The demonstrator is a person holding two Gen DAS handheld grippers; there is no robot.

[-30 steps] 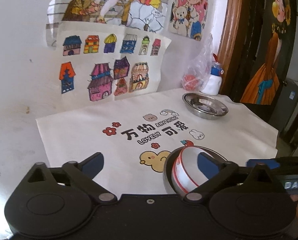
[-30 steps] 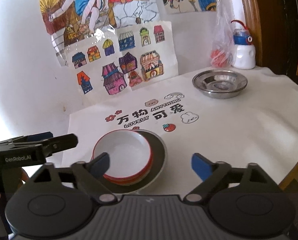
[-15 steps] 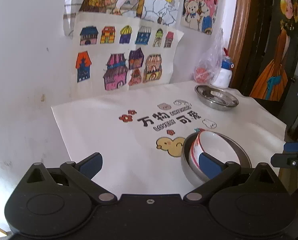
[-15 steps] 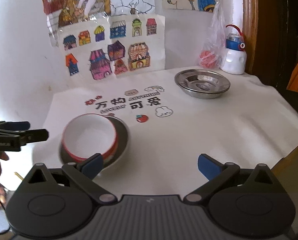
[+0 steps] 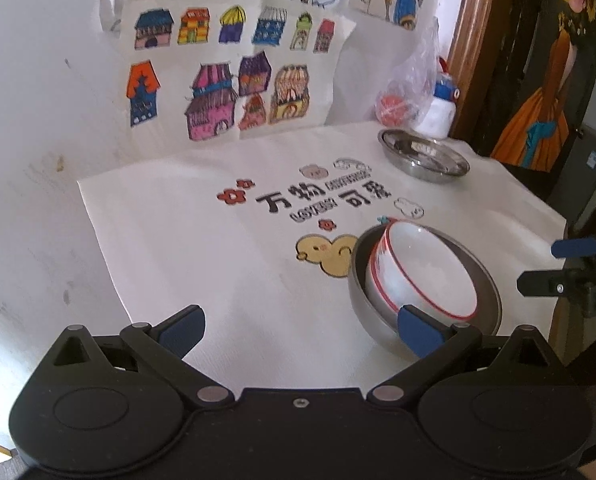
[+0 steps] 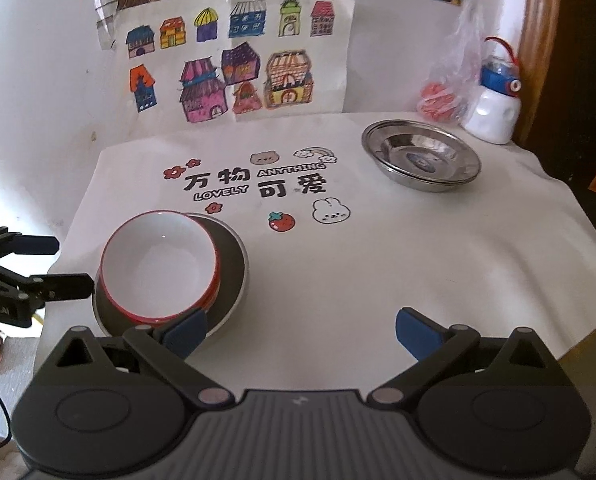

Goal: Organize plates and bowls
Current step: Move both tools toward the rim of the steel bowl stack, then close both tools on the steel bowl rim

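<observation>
A stack of white bowls with red rims [image 6: 158, 264] sits off-centre in a steel plate [image 6: 234, 268] at the cloth's near left. In the left wrist view the same bowls [image 5: 421, 276] lean inside that plate [image 5: 485, 292]. My right gripper [image 6: 301, 332] is open and holds nothing; its left fingertip hangs over the plate's near rim. My left gripper [image 5: 299, 330] is also open and bare, its right fingertip in front of the plate. Each gripper shows at the edge of the other's view: the right [image 5: 573, 264], the left [image 6: 54, 266]. Stacked steel plates [image 6: 419, 156] rest at the back right.
A white printed cloth [image 6: 377, 240] covers the round table and its edge drops off at the right and front. A white and blue bottle [image 6: 493, 112] and a plastic bag [image 6: 445, 96] stand by the wall behind the steel plates. Drawings hang on the wall.
My right gripper has drawn back and to the right, away from the bowls, with its jaws a little wider. The left gripper's view has turned slightly; the bowls stay in the plate.
</observation>
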